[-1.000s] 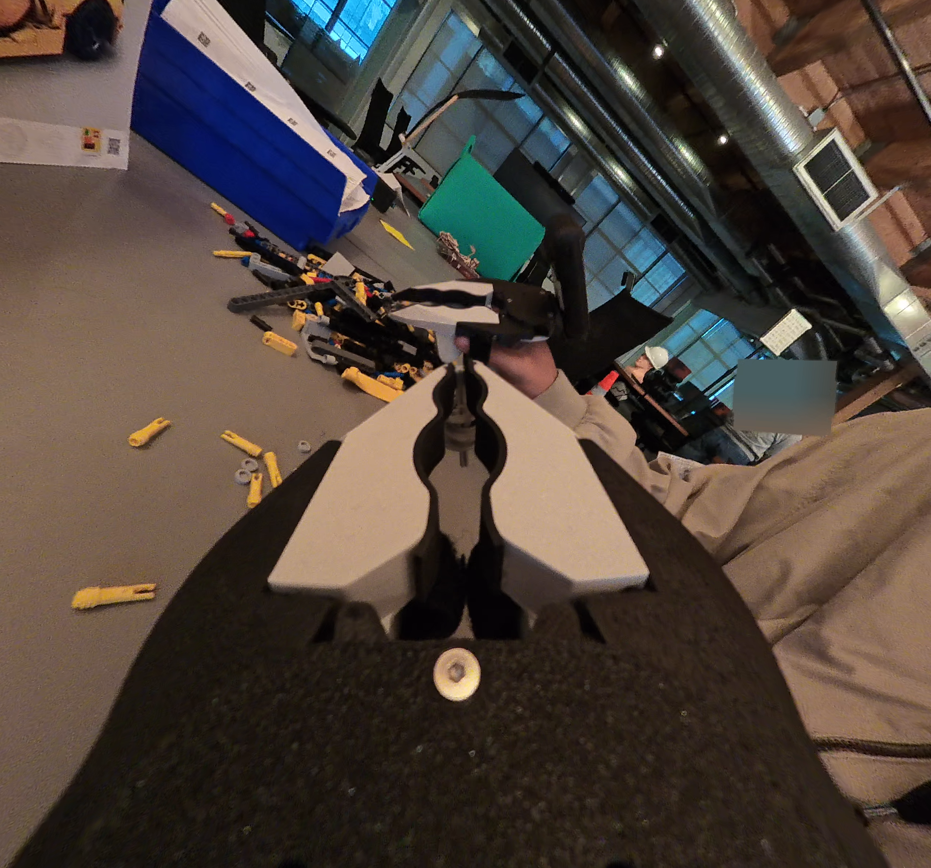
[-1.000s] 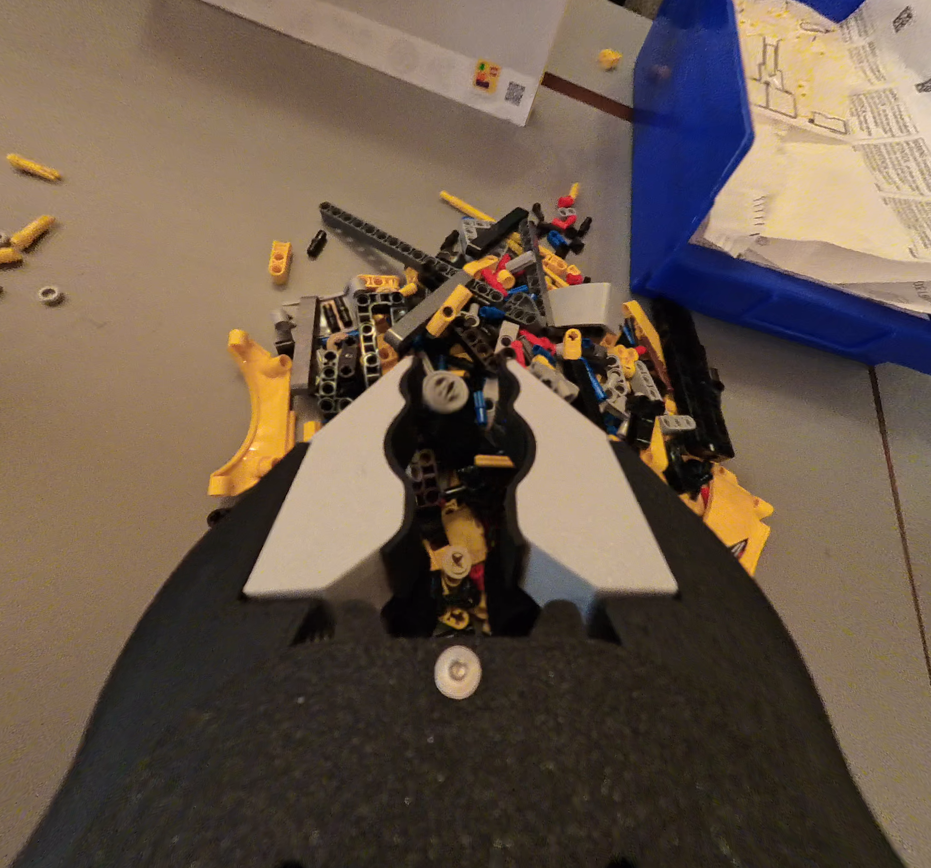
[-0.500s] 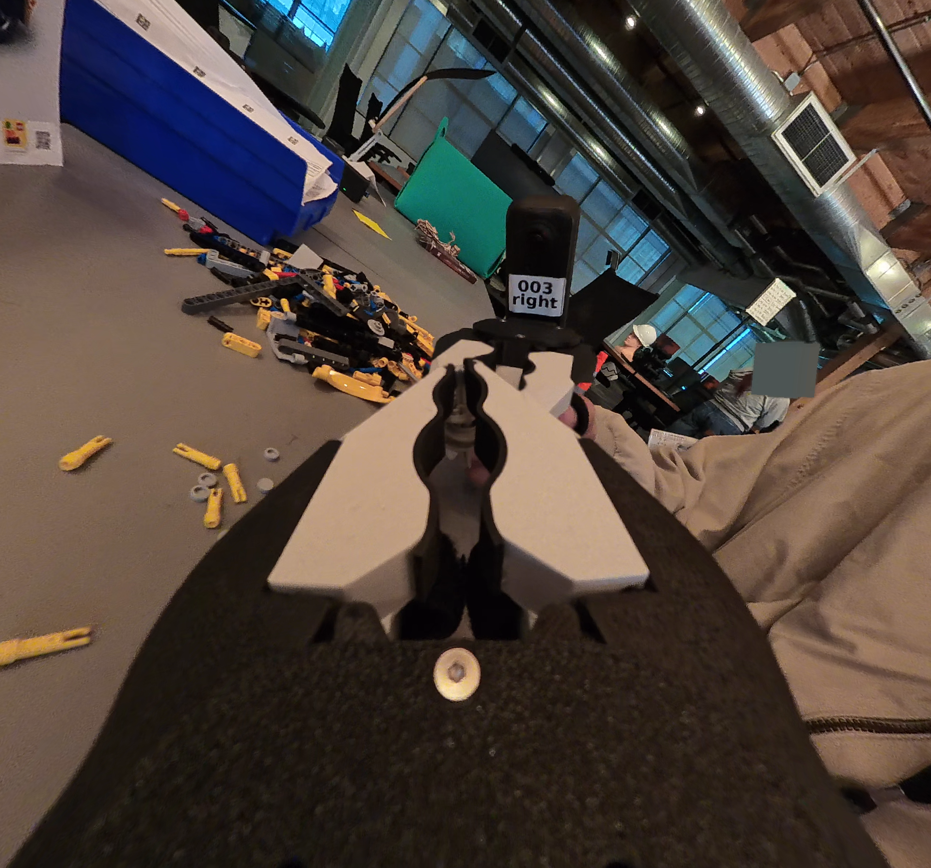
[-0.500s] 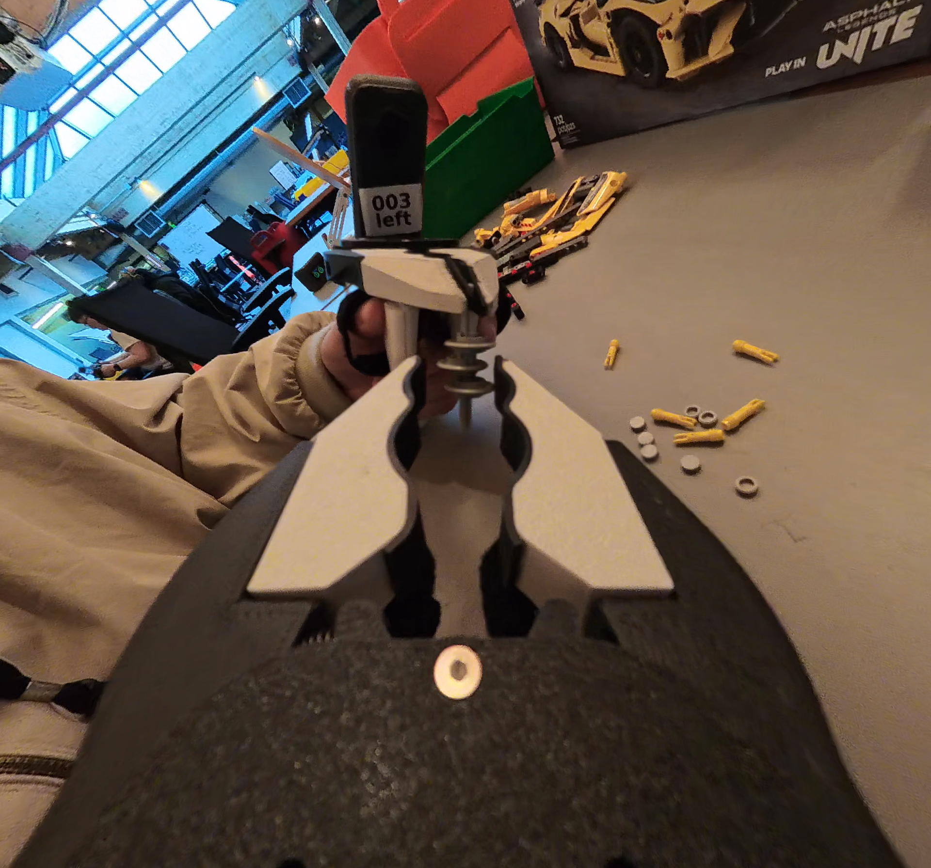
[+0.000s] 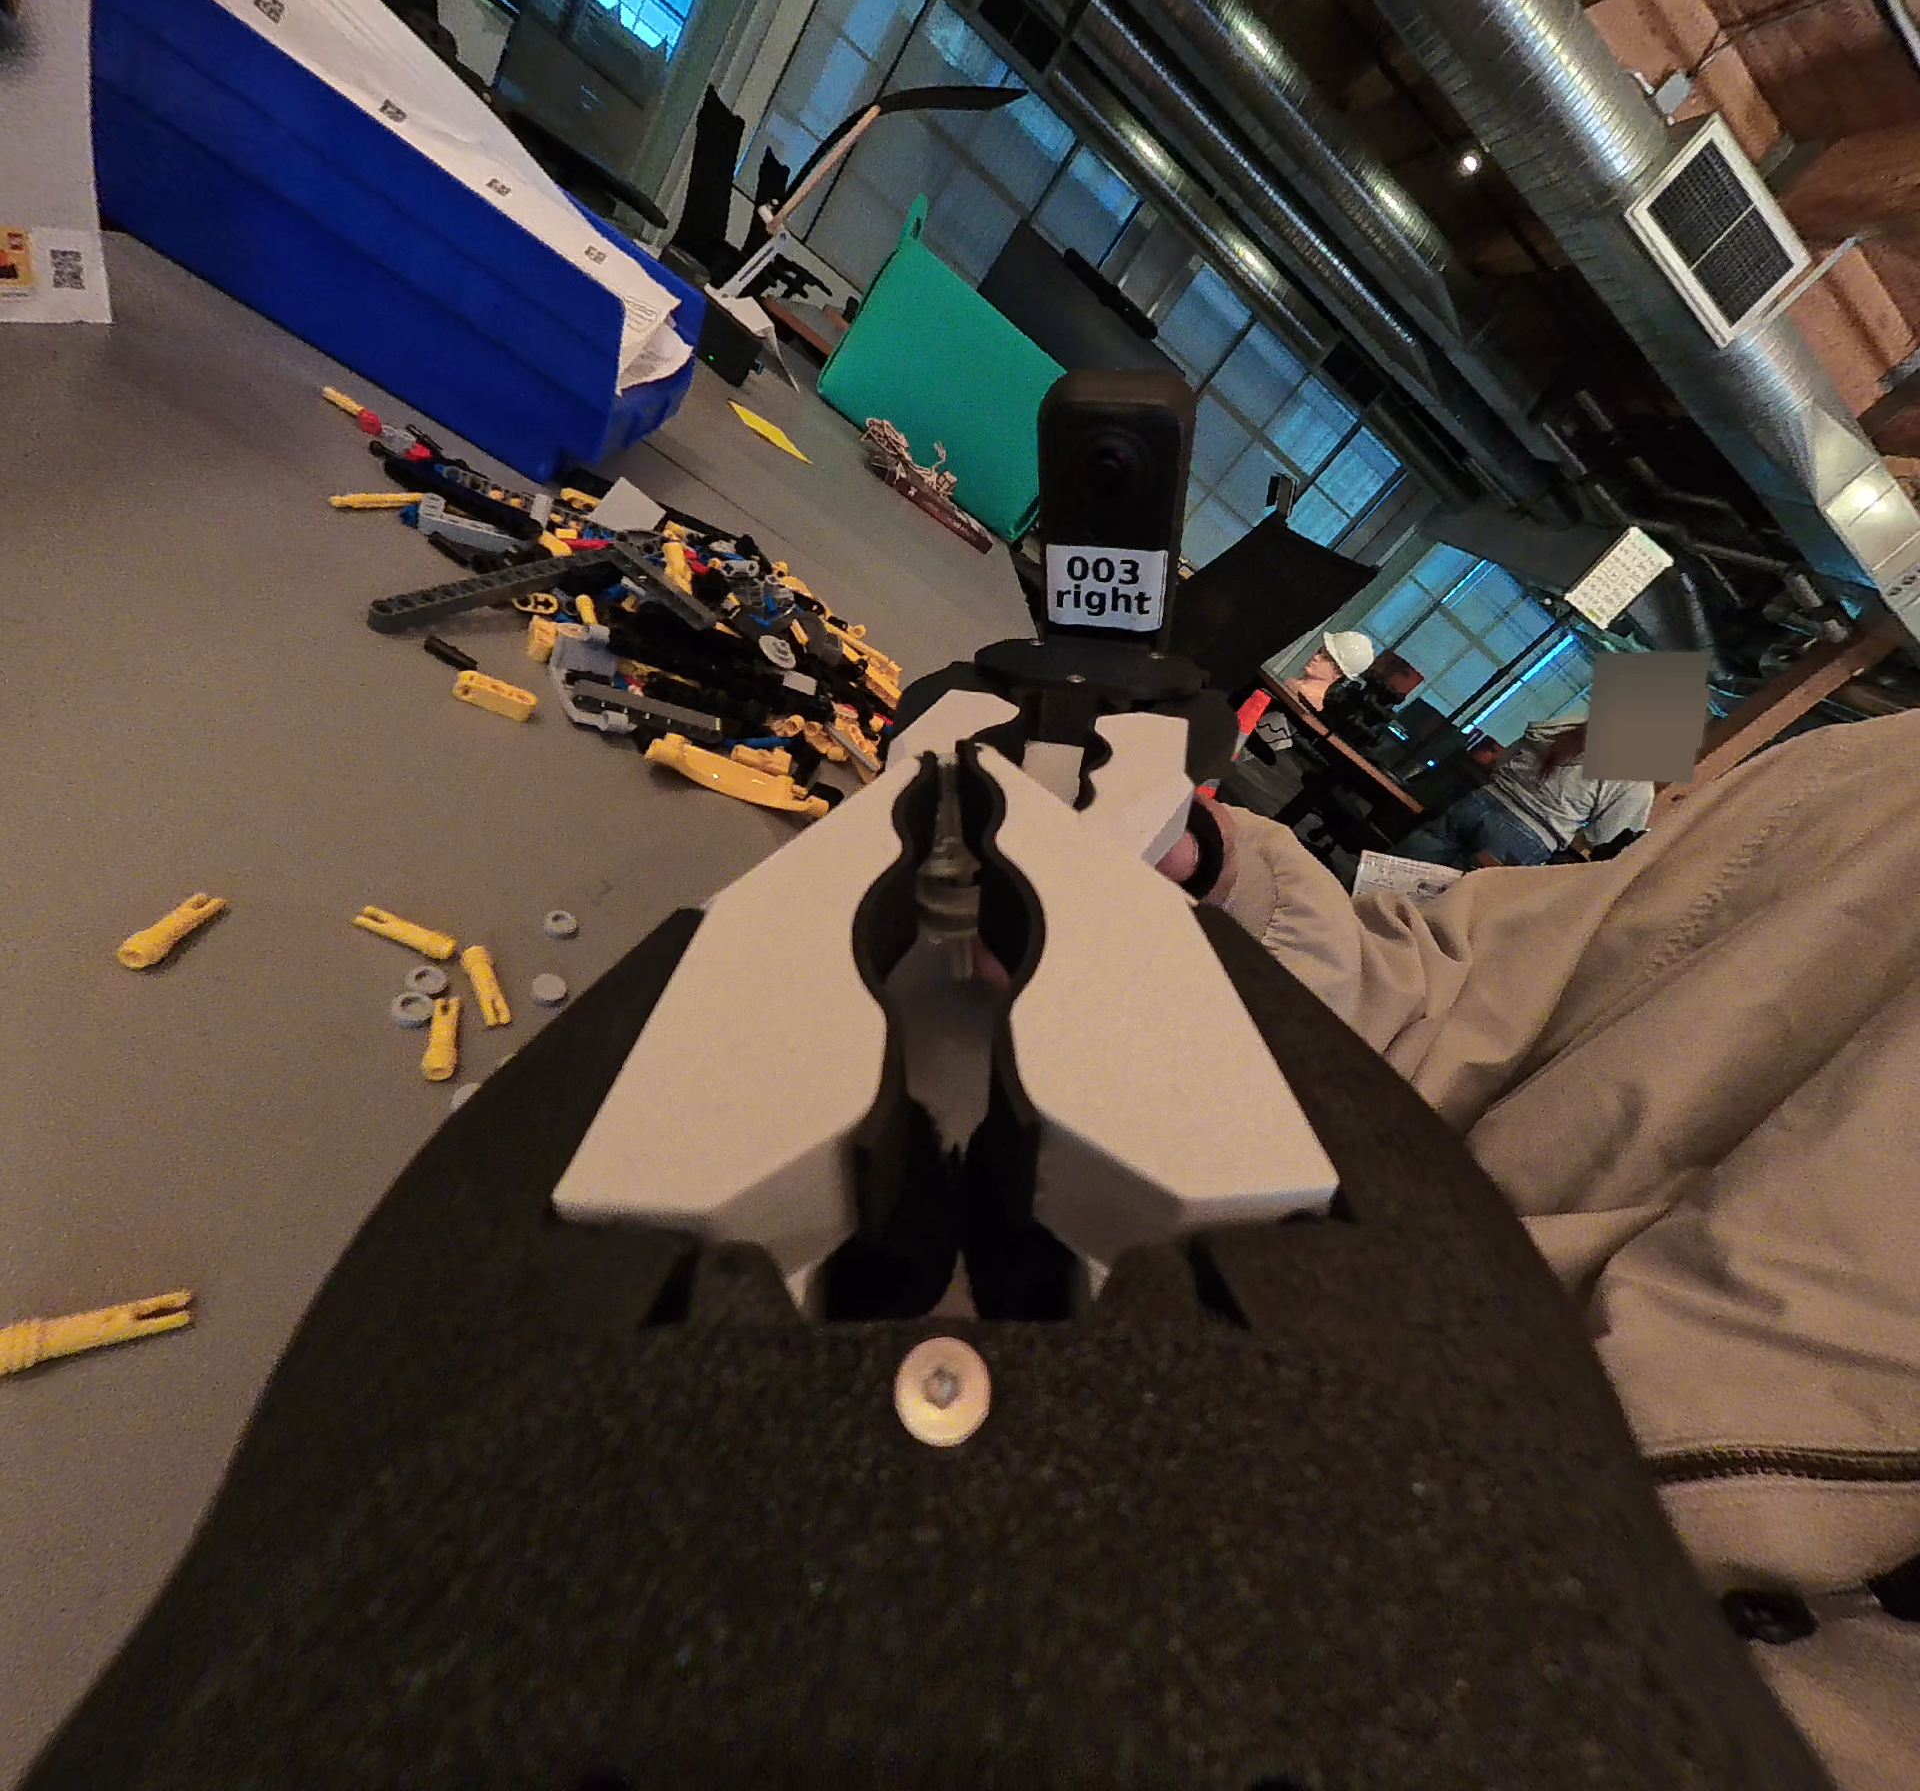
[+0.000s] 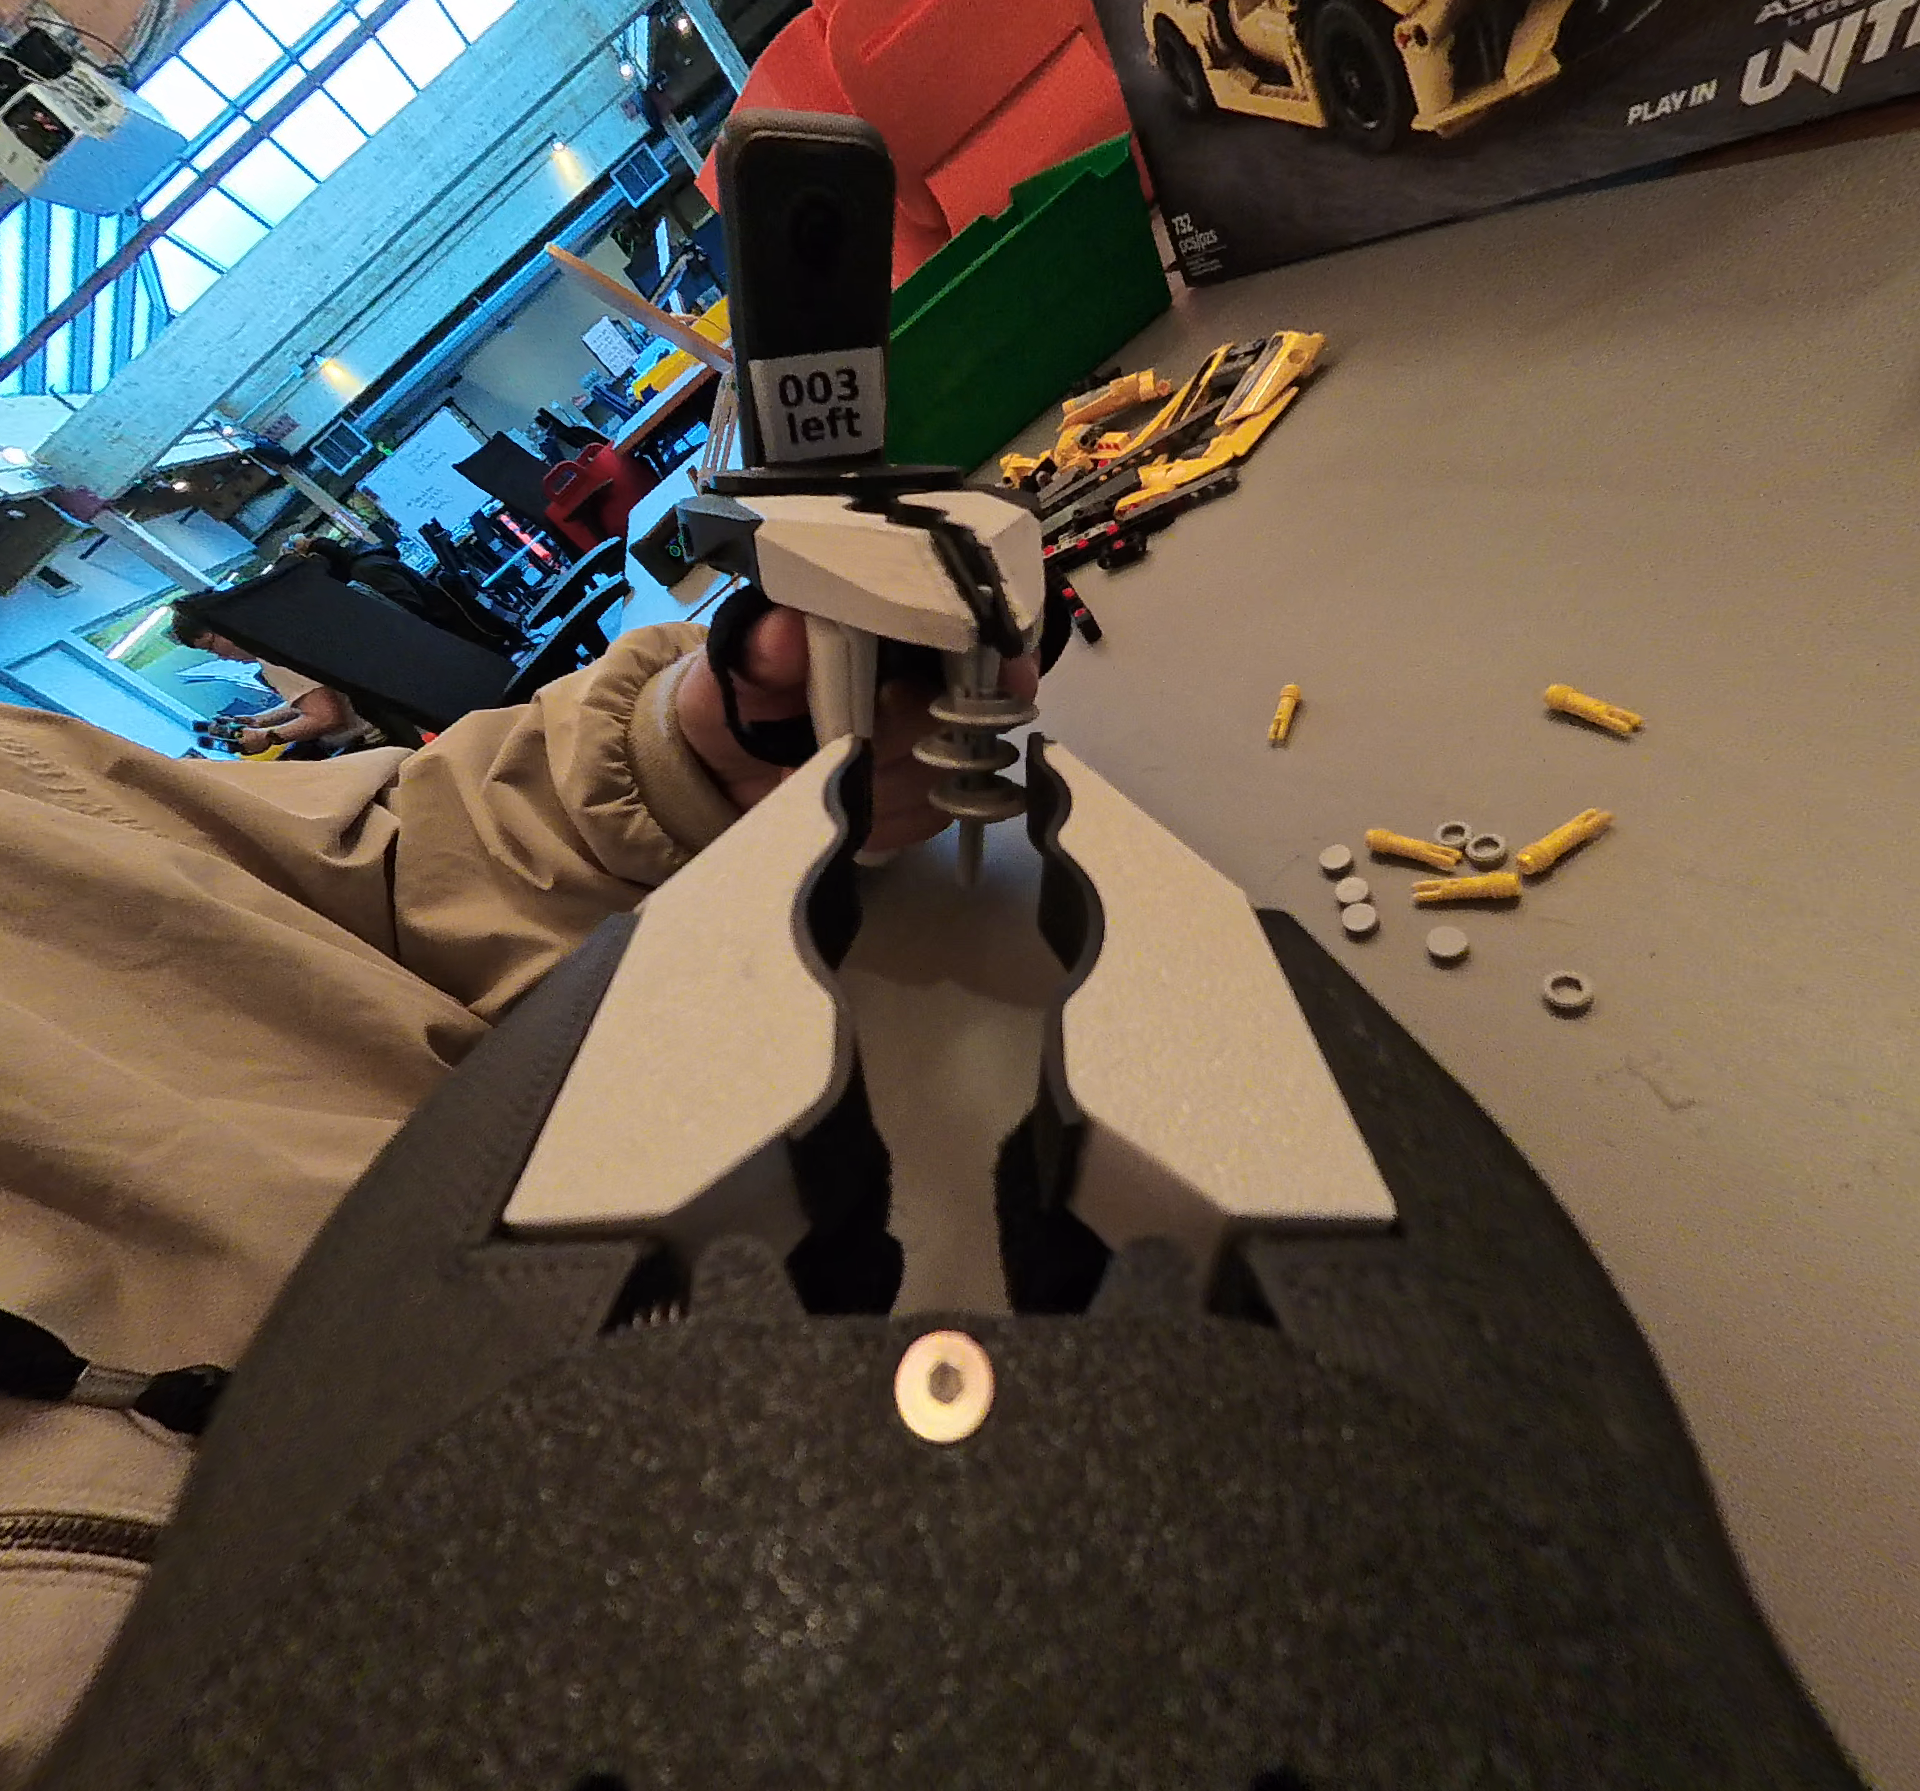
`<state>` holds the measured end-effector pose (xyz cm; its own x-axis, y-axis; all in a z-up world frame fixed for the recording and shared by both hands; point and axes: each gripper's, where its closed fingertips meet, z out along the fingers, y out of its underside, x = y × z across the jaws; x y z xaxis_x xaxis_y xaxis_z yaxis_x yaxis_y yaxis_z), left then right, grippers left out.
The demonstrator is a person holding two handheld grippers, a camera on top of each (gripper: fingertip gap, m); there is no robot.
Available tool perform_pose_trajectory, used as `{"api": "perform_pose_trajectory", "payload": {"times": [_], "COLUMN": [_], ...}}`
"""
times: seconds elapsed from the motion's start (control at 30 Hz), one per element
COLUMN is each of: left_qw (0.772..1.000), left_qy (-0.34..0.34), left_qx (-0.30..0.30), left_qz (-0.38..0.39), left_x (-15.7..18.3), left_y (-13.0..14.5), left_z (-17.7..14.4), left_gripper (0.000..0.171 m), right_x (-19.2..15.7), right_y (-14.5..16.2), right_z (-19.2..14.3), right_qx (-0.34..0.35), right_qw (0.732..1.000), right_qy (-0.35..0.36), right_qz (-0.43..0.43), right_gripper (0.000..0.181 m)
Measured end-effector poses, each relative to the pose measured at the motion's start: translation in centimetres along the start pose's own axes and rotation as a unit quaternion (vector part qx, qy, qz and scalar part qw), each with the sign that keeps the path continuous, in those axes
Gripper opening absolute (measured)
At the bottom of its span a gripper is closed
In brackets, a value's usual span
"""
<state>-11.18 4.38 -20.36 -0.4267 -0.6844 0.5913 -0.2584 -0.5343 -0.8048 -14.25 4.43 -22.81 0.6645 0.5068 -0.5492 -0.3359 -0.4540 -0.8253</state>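
Note:
My left gripper (image 5: 951,770) is shut on a grey axle (image 5: 948,868) that carries grey discs. The right wrist view shows this left gripper (image 6: 987,635) from the front. The axle (image 6: 975,754) hangs from its tips with three discs on it, point down. My right gripper (image 6: 945,754) is open and empty. Its fingertips stand either side of the axle's lower end, a little short of it, and do not touch it. It also shows in the left wrist view (image 5: 1081,765), just beyond my left fingertips. A hand in a beige sleeve (image 6: 540,785) holds each gripper.
A pile of loose building pieces (image 5: 675,640) lies before a blue bin (image 5: 343,214) with paper sheets. Yellow pins and grey rings (image 6: 1455,868) are scattered on the grey table (image 6: 1558,546). A half-built yellow model (image 6: 1164,432), a green bin (image 6: 1029,318) and a car-picture box (image 6: 1455,27) stand behind.
A second ago my right gripper pointed down over the pile; it has swung up to face the left gripper and come closer to the axle. My left gripper keeps its hold.

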Motion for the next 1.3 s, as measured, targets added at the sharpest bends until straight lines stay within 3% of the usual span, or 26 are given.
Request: {"api": "perform_pose_trajectory", "payload": {"times": [0.2,0.33,0.63,0.7,0.77,0.8,0.87,0.93,1.0,1.07,1.13,1.2,1.3], "left_qw": [1.0,1.0,0.998,0.998,0.991,0.986,0.985,0.982,0.986,0.99,0.993,0.994,0.996], "left_qy": [-0.004,0.002,-0.044,-0.051,-0.04,-0.039,-0.07,-0.055,-0.029,-0.037,-0.041,-0.036,-0.03], "left_qx": [0.005,0.005,-0.016,0.009,0.13,0.159,0.155,0.177,0.158,0.129,0.102,0.093,0.071], "left_qz": [0.001,-0.002,0.042,0.032,0.011,0.011,0.038,-0.019,-0.052,-0.037,-0.039,-0.042,-0.034], "left_x": [-0.1,0.1,-0.5,-0.9,-0.8,-0.9,-1.7,-2.3,-2.2,-2.1,-2.1,-1.9,-1.6], "left_y": [-0.3,-0.2,0.1,-0.7,-5.5,-7.3,-7.6,-7.4,-6.4,-5.3,-4.1,-3.4,-2.4], "left_z": [-0.2,-0.1,-0.2,-0.7,-3.6,-5.3,-6.9,-7.0,-5.9,-4.6,-3.3,-2.4,-1.5], "left_gripper": [0.003,0.003,0.002,0.002,0.003,0.003,0.003,0.003,0.003,0.003,0.003,0.003,0.003], "right_x": [1.2,0.3,1.0,1.3,3.0,2.4,2.0,3.9,7.2,11.2,15.0,17.5,18.3], "right_y": [0.3,0.3,1.1,1.4,5.4,5.6,3.4,1.5,-1.3,-3.7,-4.1,-2.6,-1.6], "right_z": [-0.1,0.0,-0.1,-0.1,-0.1,0.1,-0.5,-2.1,-6.0,-12.6,-19.2,-22.1,-22.2], "right_qx": [-0.006,-0.008,-0.032,-0.043,-0.152,-0.142,-0.086,-0.046,0.003,0.022,-0.009,-0.053,-0.052], "right_qw": [0.999,1.0,0.999,0.998,0.985,0.988,0.993,0.992,0.975,0.925,0.858,0.838,0.85], "right_qy": [0.037,0.018,0.025,0.029,0.074,0.06,0.069,0.116,0.218,0.368,0.501,0.535,0.519], "right_qz": [-0.016,-0.025,-0.024,-0.018,-0.033,-0.019,-0.041,-0.036,-0.048,-0.089,-0.115,-0.09,-0.068], "right_gripper": [0.041,0.019,0.018,0.017,0.017,0.017,0.017,0.018,0.018,0.018,0.018,0.018,0.018]}}
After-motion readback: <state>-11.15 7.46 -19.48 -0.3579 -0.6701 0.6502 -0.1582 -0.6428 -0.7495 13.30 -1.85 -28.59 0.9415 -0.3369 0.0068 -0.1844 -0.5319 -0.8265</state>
